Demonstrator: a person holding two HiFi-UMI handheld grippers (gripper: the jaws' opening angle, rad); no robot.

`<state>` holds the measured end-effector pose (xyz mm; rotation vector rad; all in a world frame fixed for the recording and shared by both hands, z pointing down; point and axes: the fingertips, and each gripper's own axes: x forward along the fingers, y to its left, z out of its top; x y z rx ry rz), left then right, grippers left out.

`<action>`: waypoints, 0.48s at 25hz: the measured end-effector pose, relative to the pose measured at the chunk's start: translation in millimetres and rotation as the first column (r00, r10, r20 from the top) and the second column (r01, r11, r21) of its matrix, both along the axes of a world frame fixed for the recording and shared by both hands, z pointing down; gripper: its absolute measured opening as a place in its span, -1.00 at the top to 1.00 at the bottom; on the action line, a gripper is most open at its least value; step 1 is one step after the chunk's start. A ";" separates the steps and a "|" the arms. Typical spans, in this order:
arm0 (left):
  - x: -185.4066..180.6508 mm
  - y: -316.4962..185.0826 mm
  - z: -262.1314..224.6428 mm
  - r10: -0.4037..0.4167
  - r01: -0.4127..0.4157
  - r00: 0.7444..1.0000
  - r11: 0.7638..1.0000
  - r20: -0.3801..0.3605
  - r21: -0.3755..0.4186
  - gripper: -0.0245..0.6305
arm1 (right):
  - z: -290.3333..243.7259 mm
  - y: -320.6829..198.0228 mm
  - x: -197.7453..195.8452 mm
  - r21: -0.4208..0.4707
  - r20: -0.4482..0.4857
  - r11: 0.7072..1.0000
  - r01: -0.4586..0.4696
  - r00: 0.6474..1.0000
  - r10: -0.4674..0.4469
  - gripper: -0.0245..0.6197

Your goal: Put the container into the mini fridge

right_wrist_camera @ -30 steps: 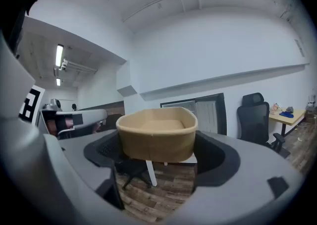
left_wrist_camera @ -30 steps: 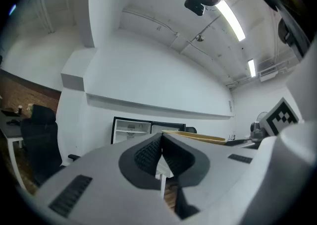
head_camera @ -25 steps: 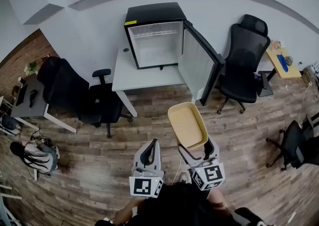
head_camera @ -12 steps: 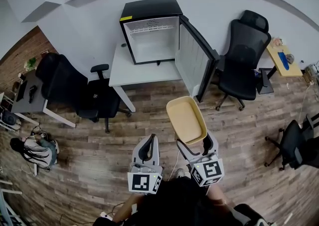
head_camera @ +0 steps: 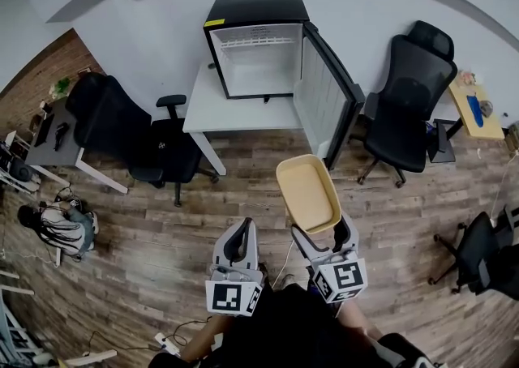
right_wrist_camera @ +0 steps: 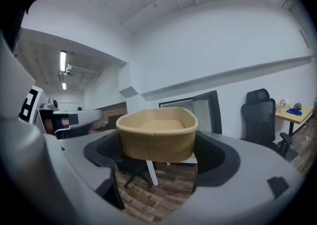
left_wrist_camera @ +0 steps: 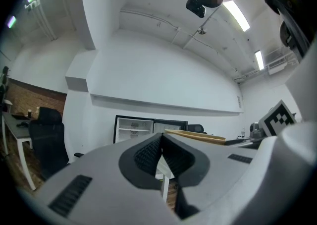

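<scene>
The right claw [head_camera: 320, 235] is pinching the tan container [head_camera: 306, 194] by its near end. The right gripper view is showing what the head view cannot: the two jaws are pressing on opposite sides of the container's wall and carrying it level, with its bare inner floor facing up. Just left of it, the left claw [head_camera: 240, 233] is riding alongside. Only the left gripper view is showing that its ribbed pads [left_wrist_camera: 148, 153] are pressed together tip to tip, with the container's rim appearing as a thin tan edge off to that claw's right.

Well ahead of both claws, the mini fridge [head_camera: 258, 58] is sitting on a white table [head_camera: 235, 111] against the wall. The head view alone is looking into its white interior. From the right claw's own camera, the container is covering most of the fridge, leaving only the top frame and the door in sight. That door [head_camera: 324, 95] is hanging wide open toward the right, ahead of the right claw and beyond the container's far end. Open wood floor [head_camera: 162, 228] is lying between the claws and the table.

A black office chair [head_camera: 113, 135] is standing ahead and to the left of the claws beside the table, and another black chair [head_camera: 405, 107] is standing ahead and to the right, just past the open door. Farther right, a small wooden side table [head_camera: 474, 107] is holding a blue item.
</scene>
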<state>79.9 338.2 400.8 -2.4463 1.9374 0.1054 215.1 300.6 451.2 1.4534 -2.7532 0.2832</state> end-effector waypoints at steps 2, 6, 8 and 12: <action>-4.8 -9.6 1.6 -0.010 0.010 1.000 1.000 0.003 -0.006 0.90 | 0.6 -11.3 -4.2 -0.006 0.001 1.000 0.004 1.000 -0.004 -0.52; -17.3 -36.5 6.3 -0.012 0.012 1.000 1.000 0.001 -0.003 0.90 | 4.4 -37.9 -18.0 -0.006 -0.002 1.000 0.009 1.000 -0.009 -0.52; -25.5 -55.9 9.0 -0.005 0.005 1.000 1.000 -0.005 -0.005 0.90 | 6.5 -55.3 -26.9 -0.006 -0.007 1.000 0.004 1.000 -0.004 -0.52; -47.0 -102.8 6.0 0.017 -0.016 1.000 1.000 -0.020 0.011 0.90 | 4.7 -98.2 -49.8 -0.001 -0.019 1.000 -0.013 1.000 0.013 -0.52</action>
